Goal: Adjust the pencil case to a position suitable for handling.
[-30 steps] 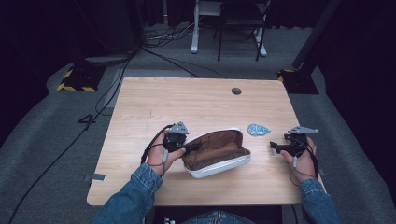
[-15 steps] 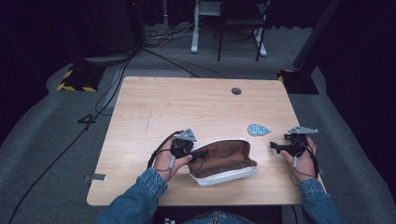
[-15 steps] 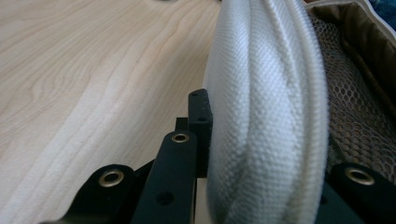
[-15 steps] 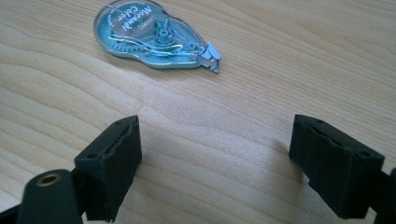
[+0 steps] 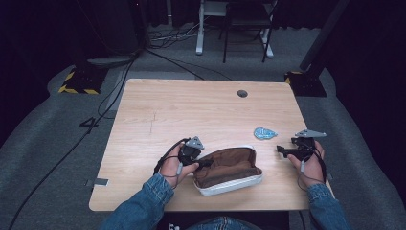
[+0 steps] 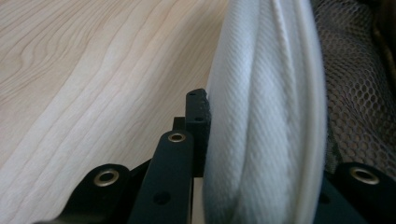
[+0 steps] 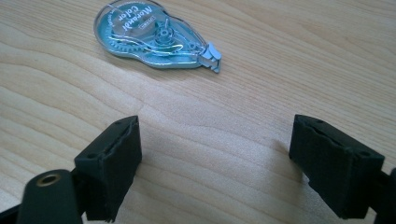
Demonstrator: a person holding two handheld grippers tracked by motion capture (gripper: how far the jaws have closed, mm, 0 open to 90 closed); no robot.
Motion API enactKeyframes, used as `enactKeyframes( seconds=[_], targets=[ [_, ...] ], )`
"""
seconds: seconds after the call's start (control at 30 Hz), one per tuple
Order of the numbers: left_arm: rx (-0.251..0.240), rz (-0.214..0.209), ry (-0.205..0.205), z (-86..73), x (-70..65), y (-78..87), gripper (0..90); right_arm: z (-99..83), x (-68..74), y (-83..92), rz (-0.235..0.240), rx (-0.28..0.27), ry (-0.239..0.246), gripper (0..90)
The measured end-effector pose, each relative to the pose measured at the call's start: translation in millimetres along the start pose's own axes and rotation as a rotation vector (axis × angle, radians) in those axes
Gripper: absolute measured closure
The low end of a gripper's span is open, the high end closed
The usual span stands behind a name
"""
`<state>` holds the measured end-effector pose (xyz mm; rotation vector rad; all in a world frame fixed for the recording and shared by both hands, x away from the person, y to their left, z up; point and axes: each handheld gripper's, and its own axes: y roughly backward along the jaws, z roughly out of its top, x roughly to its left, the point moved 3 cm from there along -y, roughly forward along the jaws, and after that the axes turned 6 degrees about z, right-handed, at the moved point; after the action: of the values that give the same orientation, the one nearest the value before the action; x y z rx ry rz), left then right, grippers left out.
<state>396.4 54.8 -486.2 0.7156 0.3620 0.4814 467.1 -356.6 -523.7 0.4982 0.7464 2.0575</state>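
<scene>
Currently clamped: left gripper on white rim of pouch, lower centre of frame.
Right gripper released at lower right, jaws wide apart, near blue tape dispenser on table.

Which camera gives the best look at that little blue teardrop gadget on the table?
The right gripper view: the blue correction-tape dispenser lies close ahead, its gears and printed label visible. In the high view it is a small blue shape beside the pouch.
</scene>
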Motion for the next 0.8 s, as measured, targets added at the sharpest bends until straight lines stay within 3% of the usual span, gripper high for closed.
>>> enactKeyframes(
  seconds=[0.17,0.27,0.37,0.47,0.6,0.8],
  targets=[
    [0.030,0.007,0.018,-2.7,1.8,-1.3,82.1,0.0,0.1,0.0,0.000,0.000,0.000,17.0],
    [0.028,0.002,0.003,-2.9,2.8,-2.3,80.2,0.0,0.1,0.0,0.001,0.000,0.000,17.0],
    [0.033,0.004,0.014,-3.4,2.3,-3.7,68.3,0.0,0.2,0.0,0.001,0.000,0.001,17.0],
    [-0.005,0.015,0.009,-1.1,1.6,-4.1,49.6,0.0,0.1,0.0,0.002,0.000,0.001,17.0],
    [-0.026,0.026,0.008,0.9,0.7,-1.6,41.2,0.0,0.2,0.0,0.002,0.000,0.001,17.0],
    [-0.056,0.047,-0.002,3.3,1.4,5.4,37.3,0.0,0.2,0.0,0.002,0.001,0.001,17.0]
  ],
)
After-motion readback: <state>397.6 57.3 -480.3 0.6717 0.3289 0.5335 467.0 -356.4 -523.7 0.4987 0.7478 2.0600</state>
